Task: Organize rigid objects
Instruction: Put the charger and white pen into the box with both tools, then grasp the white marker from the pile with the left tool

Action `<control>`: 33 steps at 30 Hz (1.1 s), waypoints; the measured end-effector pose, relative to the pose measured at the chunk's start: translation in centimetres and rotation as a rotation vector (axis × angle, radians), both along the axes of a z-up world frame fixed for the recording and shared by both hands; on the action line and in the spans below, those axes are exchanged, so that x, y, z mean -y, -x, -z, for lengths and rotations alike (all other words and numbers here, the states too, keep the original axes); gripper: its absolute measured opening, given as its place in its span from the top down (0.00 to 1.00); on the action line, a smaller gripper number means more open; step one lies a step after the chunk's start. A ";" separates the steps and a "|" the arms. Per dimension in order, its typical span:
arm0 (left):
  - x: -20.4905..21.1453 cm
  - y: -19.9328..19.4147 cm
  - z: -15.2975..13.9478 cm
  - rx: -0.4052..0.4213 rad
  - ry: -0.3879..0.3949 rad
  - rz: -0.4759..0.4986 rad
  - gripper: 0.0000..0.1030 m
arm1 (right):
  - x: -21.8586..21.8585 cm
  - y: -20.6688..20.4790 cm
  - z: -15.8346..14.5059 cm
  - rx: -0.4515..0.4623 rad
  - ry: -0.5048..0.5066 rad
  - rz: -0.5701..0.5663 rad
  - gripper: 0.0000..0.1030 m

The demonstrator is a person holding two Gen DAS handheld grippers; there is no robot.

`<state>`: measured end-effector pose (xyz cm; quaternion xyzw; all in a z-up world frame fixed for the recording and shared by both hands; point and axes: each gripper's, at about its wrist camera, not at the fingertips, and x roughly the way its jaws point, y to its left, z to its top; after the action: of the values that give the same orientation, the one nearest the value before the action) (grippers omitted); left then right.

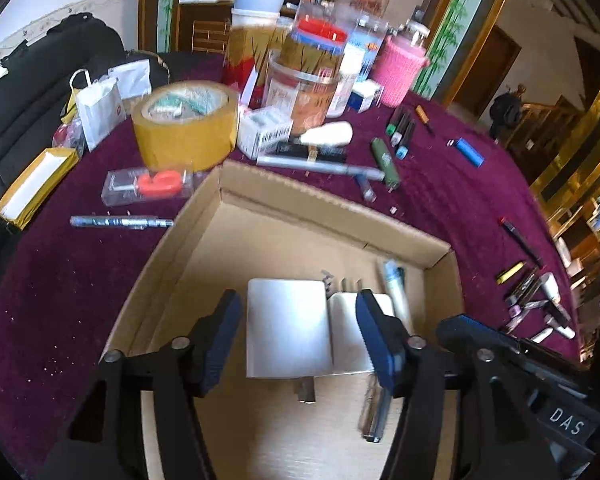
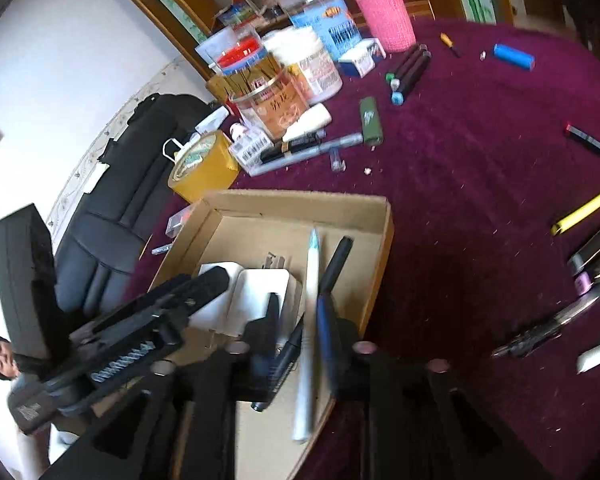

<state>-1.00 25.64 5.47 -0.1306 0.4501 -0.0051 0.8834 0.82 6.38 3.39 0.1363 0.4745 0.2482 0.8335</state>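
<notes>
An open cardboard box [image 1: 332,222] sits on the purple table; it also shows in the right wrist view [image 2: 384,248]. Inside lie two white chargers [image 1: 286,332], a white pen [image 1: 396,292] and dark pens. My left gripper [image 1: 300,336] is open and empty above the chargers. My right gripper [image 2: 300,320] is open over the box, above the white pen [image 2: 310,320] and a black pen [image 2: 334,264]; nothing is held. My left gripper [image 2: 172,304] shows at the left in the right wrist view. Loose pens, markers [image 1: 400,130], a green lighter [image 1: 386,162] and a blue battery [image 1: 470,152] lie on the cloth.
A tape roll [image 1: 186,124], jars and a pink cup [image 1: 398,70] crowd the table's far side. A red item in a clear case [image 1: 148,186] and a silver pen [image 1: 120,222] lie left of the box. More pens and small tools [image 2: 588,256] lie at the right. A black sofa [image 2: 112,216] stands behind.
</notes>
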 end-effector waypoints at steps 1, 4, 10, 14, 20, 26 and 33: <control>0.0 0.4 -0.6 0.015 0.000 -0.006 0.41 | 0.4 0.2 -0.3 0.019 0.003 0.007 0.64; 0.2 2.0 -2.5 0.072 0.016 -0.009 0.41 | 2.5 1.7 -2.2 0.116 0.018 0.038 0.59; 5.0 7.3 -8.0 0.305 0.006 0.100 0.18 | 8.8 8.1 -7.1 0.450 0.140 0.212 0.29; 9.7 8.8 -9.5 0.345 0.036 0.206 0.17 | 14.0 13.1 -8.5 0.680 0.179 0.411 0.00; 17.0 10.0 -8.4 0.304 0.061 0.330 0.17 | 22.6 13.7 -6.3 0.525 0.108 0.560 0.00; 21.8 10.3 -6.3 0.221 0.070 0.386 0.17 | 28.4 16.2 -4.4 0.466 0.078 0.657 0.00; 25.0 10.7 -4.5 0.170 0.053 0.422 0.17 | 31.1 16.8 -3.3 0.426 0.052 0.686 0.00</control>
<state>-11.66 0.67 10.02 -0.0560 0.3909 -0.2126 0.8938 -16.00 -24.67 6.69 0.2111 0.2241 -0.0337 0.9508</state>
